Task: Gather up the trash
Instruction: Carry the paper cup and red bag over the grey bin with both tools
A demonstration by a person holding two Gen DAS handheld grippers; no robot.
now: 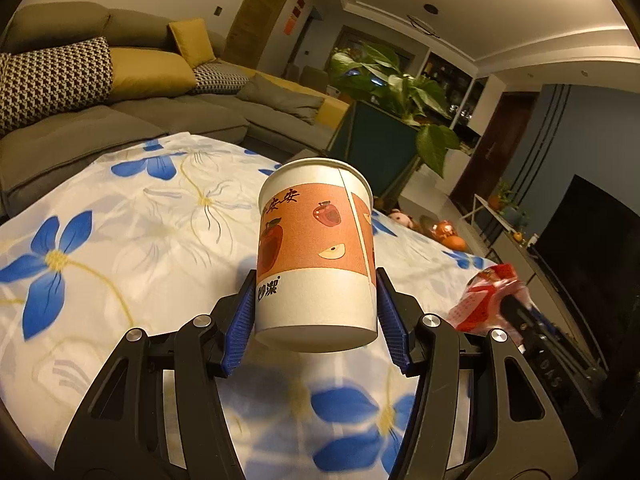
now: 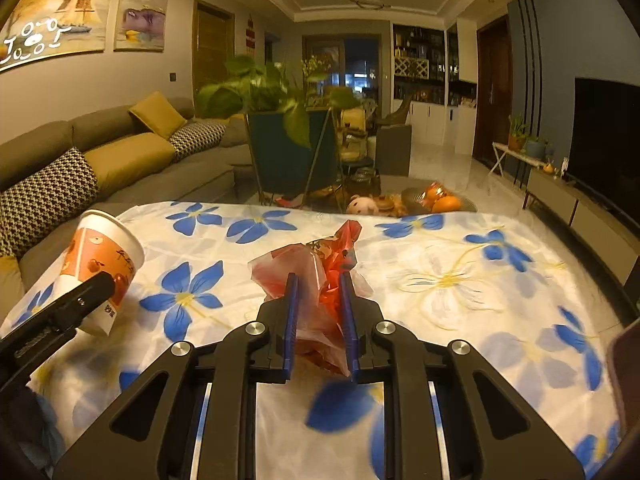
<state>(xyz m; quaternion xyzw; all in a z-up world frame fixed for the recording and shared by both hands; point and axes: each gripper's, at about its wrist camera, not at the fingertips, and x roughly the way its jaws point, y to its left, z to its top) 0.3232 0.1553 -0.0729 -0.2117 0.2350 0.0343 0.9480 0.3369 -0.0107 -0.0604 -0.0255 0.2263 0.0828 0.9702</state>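
Left wrist view: paper cup (image 1: 316,256), orange band with fruit print, held upright and slightly tilted, clear of the cloth. Left tool (image 1: 316,312) pinches it low on the white base, one blue pad (image 1: 242,328) on each side, both touching the wall. No crush visible at the rim.

Right wrist view: crumpled red-and-clear plastic wrapper (image 2: 320,276) caught between the blue pads of the right tool (image 2: 319,320); jaws pressed nearly together on it, loose film spilling out in front and below. Wrapper appears lifted off the surface, though contact underneath is hidden by the tool.

Both items sit over the bench (image 2: 460,280), which is draped in a white cloth with blue flowers. Cup is to the left of the wrapper, apart from it. Beyond the far edge: plush toy (image 2: 362,205), bowl of oranges (image 2: 438,200), potted plant (image 2: 276,92), grey sofa (image 2: 120,148) on the left.

Judgement: pick-up step looks done for both pieces; carry-off is in hand. No bin or bag shows in either view, so the next move calls for finding the receptacle, keeping the cup level in case of dregs, and holding the wrapper firmly, since thin film slips easily.
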